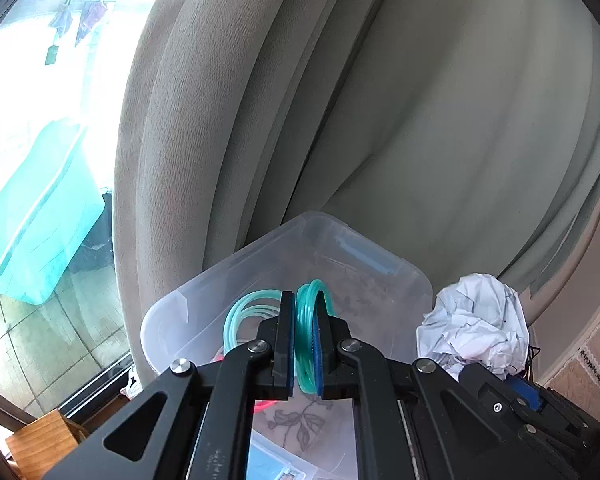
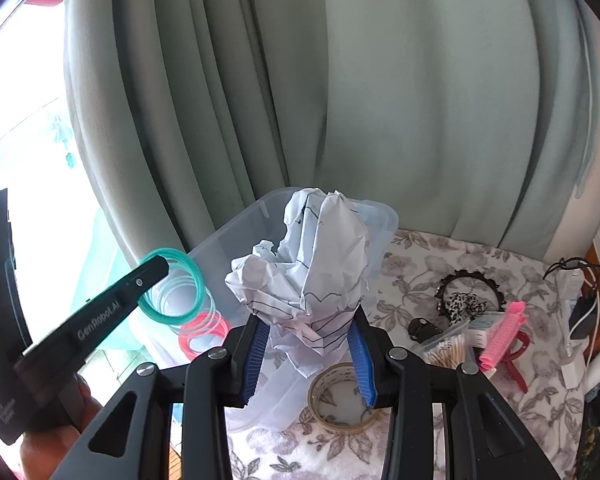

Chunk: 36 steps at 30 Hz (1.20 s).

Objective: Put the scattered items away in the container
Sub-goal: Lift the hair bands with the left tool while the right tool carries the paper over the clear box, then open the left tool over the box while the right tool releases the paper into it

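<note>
- Our left hand-held gripper is clamped on a teal ring, with its blue pads pressed against both sides of the coil.
- That ring hangs over the open clear plastic container, which stands against the pale curtain.
- Inside the container we see a light aqua ring and a pink ring already lying there.
- Our right hand-held gripper is partly closed around a crumpled ball of white paper; the paper sits just beside the container's right rim.
- Below it on the floral surface lies a roll of clear tape.
- Further right, still scattered, are a leopard-print scrunchie, a black headband, a pink hair comb clip, a red claw clip and a packet of cotton swabs.
</note>
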### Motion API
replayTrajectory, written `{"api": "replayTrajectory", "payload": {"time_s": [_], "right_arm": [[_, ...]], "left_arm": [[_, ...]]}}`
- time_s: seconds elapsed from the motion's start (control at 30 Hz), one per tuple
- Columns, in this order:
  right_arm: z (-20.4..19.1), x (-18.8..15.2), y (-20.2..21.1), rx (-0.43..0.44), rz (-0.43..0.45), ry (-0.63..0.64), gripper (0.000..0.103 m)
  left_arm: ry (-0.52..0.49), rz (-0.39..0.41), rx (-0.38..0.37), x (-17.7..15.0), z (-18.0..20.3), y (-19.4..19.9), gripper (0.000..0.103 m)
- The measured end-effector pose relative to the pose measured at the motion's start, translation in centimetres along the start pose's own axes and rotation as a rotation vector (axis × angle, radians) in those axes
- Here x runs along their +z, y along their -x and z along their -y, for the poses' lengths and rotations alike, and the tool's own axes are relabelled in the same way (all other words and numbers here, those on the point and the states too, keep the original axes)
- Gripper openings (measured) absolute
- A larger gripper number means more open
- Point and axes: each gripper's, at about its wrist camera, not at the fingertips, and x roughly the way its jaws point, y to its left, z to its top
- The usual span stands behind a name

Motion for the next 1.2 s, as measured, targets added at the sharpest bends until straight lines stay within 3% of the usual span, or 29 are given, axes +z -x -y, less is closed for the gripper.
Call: {"api": "replayTrajectory", "payload": {"time_s": [0.37,0.83,0.93,1.07,1.2], "right_arm": [[-0.6,0.5,-3.1,0.015,-0.042,0.033,0.042],[-0.9,1.7,-4.6,-0.018,-0.066,0.081,0.044],[-0.8,1.8,-4.4,-0.027,-0.065,0.081,0.046],[-0.7,1.9,-3.7,-0.035,-0.060,0.069,0.046],[-0.1,1.8,-3.4,-0.038,-0.055,0.056,0.047]], "left_arm": [[-0.017,-0.085,-0.003,-2.6,1.5,-2.2,0.007],[-0.009,-0.110,0.018,-5.0,4.0,-2.2,0.009],[-0.010,-0.100,0.016,-5.5,4.8,-1.6,0.021],[-0.012,-0.069,0.020,-4.7,4.4,-0.2,0.051],[-0.010,-0.061,0.023,-1.5,0.0,0.4,0.052]]}}
